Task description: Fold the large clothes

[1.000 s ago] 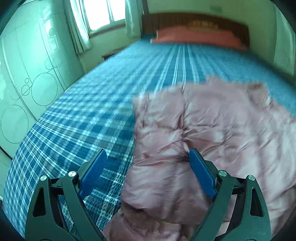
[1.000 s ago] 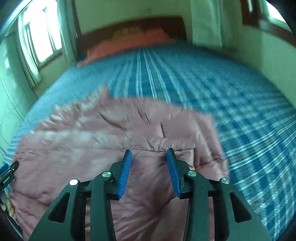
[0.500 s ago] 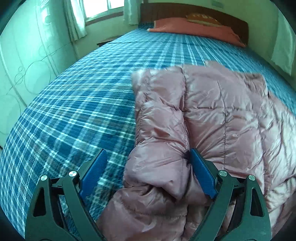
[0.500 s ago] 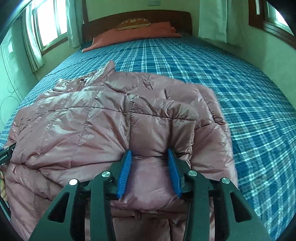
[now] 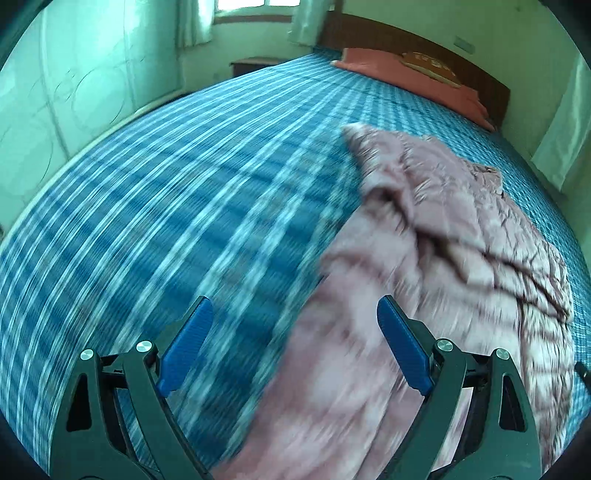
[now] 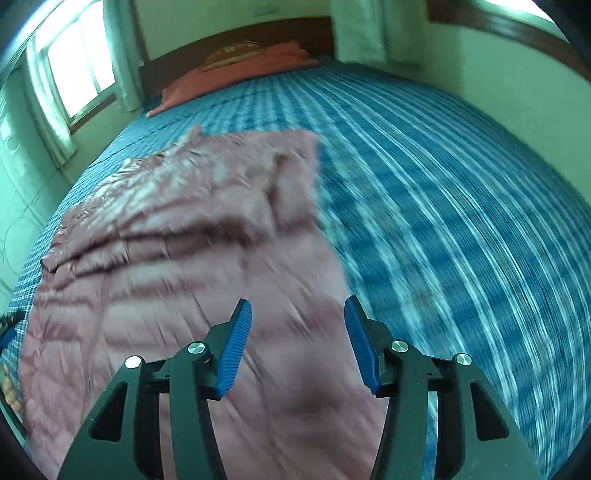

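Observation:
A pink quilted puffer jacket (image 5: pixel 443 266) lies folded on the blue plaid bed (image 5: pixel 166 206). My left gripper (image 5: pixel 293 325) is open and empty, above the jacket's left edge, one finger over the bedcover and one over the jacket. In the right wrist view the jacket (image 6: pixel 177 251) fills the left and middle. My right gripper (image 6: pixel 297 332) is open and empty above the jacket's right edge, beside the bare bed (image 6: pixel 461 221). Both views are motion-blurred.
An orange pillow (image 5: pixel 399 70) lies at the wooden headboard (image 5: pixel 424 48) at the far end. A pale wardrobe (image 5: pixel 55 92) stands on the left, with a nightstand (image 5: pixel 255 64) by the window. Curtains (image 6: pixel 362 26) hang by the right wall.
Both grippers have pulled back and up from the jacket. The right gripper, narrow around a fold before, has opened wider and let it go. The left has swung away to the left.

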